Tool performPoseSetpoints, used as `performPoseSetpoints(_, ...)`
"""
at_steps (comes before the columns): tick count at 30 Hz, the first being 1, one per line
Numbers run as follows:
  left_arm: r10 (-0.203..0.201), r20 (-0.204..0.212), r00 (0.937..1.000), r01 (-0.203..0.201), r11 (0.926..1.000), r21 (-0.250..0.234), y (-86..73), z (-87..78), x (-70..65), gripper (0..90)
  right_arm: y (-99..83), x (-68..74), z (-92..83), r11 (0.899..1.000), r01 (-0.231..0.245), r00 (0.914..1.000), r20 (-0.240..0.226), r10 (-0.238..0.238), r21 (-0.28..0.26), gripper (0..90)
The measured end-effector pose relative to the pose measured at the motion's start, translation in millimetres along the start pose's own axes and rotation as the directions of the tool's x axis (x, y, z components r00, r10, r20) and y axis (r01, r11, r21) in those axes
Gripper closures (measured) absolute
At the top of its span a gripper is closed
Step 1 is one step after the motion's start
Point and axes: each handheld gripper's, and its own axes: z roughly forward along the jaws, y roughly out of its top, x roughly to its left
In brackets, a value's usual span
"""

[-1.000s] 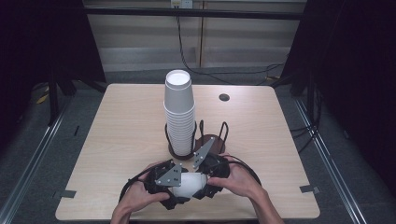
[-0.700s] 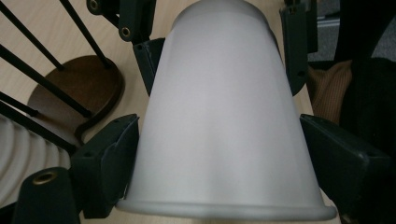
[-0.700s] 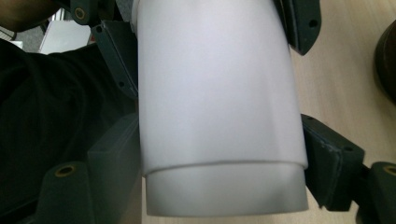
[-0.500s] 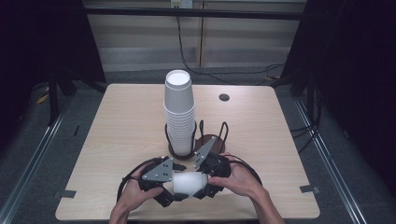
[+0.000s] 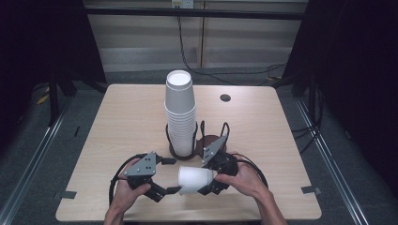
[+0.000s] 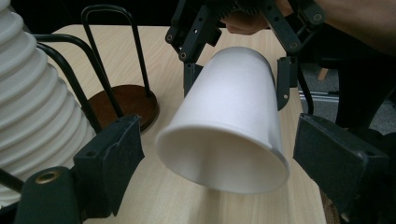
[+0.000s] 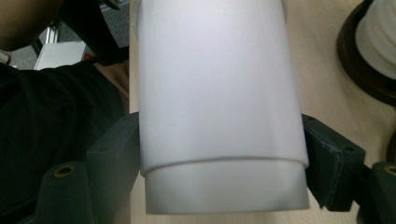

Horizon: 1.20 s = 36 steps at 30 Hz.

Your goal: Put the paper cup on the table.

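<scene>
So from the high view, my right gripper [image 5: 199,183] is clamped on a single white paper cup [image 5: 195,180] lying sideways, low over the table [image 5: 122,117] near my edge. My left gripper [image 5: 169,175] sits just beside the cup's wide end, jaws spread, grasping nothing. Behind them the tall stack of cups [image 5: 180,112] stands in a dark wire holder [image 5: 209,140].

Left gripper view: the cup [image 6: 229,126] faces me mouth-first between my two apart pads, and I think it touches neither, though that's hard to judge. The other gripper [image 6: 236,77] pinches it at the narrow end.

Right gripper view: cup [image 7: 219,107] squeezed between both pads, holder base [image 7: 362,70] off to the side
</scene>
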Motion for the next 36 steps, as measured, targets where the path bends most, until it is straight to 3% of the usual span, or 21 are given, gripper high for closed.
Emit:
performPoseSetpoints(4,-0.004,-0.003,1.0,0.004,1.0,0.002,-1.3,1.9,-2.9,15.7,-4.5,-4.1,-2.0,1.0,-0.013,0.9999,0.001,0.013,-0.028,21.9)
performPoseSetpoints(7,-0.036,-0.026,0.999,0.035,0.9986,-0.039,-4.1,1.2,-3.0,15.5,-7.7,-6.8,-4.2,0.998,-0.027,0.9996,0.01,0.027,-0.051,21.8)
performPoseSetpoints(8,-0.063,-0.045,0.997,0.061,0.9963,-0.061,-6.5,-0.5,-2.3,15.6,-8.6,-7.9,-6.5,0.997,-0.04,0.9991,0.01,0.041,-0.067,21.9)
performPoseSetpoints(15,-0.099,-0.085,0.9914,0.091,0.9917,-0.091,-15.5,-3.6,-1.7,15.5,-11.0,-11.1,-8.3,0.988,-0.061,0.9978,0.016,0.064,-0.142,21.8)
performPoseSetpoints(18,-0.11,-0.102,0.9887,0.1,0.9906,-0.093,-18.8,-5.7,-1.9,15.5,-14.9,-12.4,-5.5,0.977,-0.069,0.9971,0.018,0.074,-0.202,21.9)
performPoseSetpoints(24,-0.119,-0.121,0.9856,0.107,0.9891,-0.102,-22.8,-6.9,-2.5,15.5,-19.7,-10.3,-4.1,0.965,-0.079,0.9965,0.007,0.084,-0.249,21.8)
performPoseSetpoints(29,-0.129,-0.116,0.9848,0.118,0.9879,-0.1,-27.7,-3.2,-3.6,15.5,-27.4,-7.0,-3.9,0.948,-0.081,0.9952,0.027,0.094,-0.309,21.9)
performPoseSetpoints(30,-0.138,-0.118,0.9834,0.124,0.9857,-0.114,-28.6,-1.5,-4.1,15.5,-31.7,-6.6,-2.8,0.938,-0.082,0.9953,0.022,0.095,-0.337,21.8)
performPoseSetpoints(33,-0.142,-0.115,0.9832,0.127,0.9834,-0.13,-29.1,-1.3,-4.8,15.6,-34.8,-6.7,-1.4,0.934,-0.081,0.9952,0.023,0.095,-0.349,21.8)
performPoseSetpoints(34,-0.143,-0.113,0.9832,0.127,0.9825,-0.136,-29.1,-0.9,-4.9,15.5,-38.3,-7.9,0.7,0.922,-0.086,0.9952,0.012,0.098,-0.376,21.8)
performPoseSetpoints(35,-0.141,-0.116,0.9831,0.126,0.9829,-0.134,-28.9,-1.2,-5.0,15.5,-38.3,-7.9,0.7,0.922,-0.086,0.9952,0.012,0.098,-0.376,21.8)
performPoseSetpoints(36,-0.144,-0.113,0.983,0.128,0.9817,-0.141,-29.0,-1.3,-5.2,15.5,-40.7,-7.8,2.6,0.914,-0.085,0.995,0.014,0.099,-0.396,21.9)
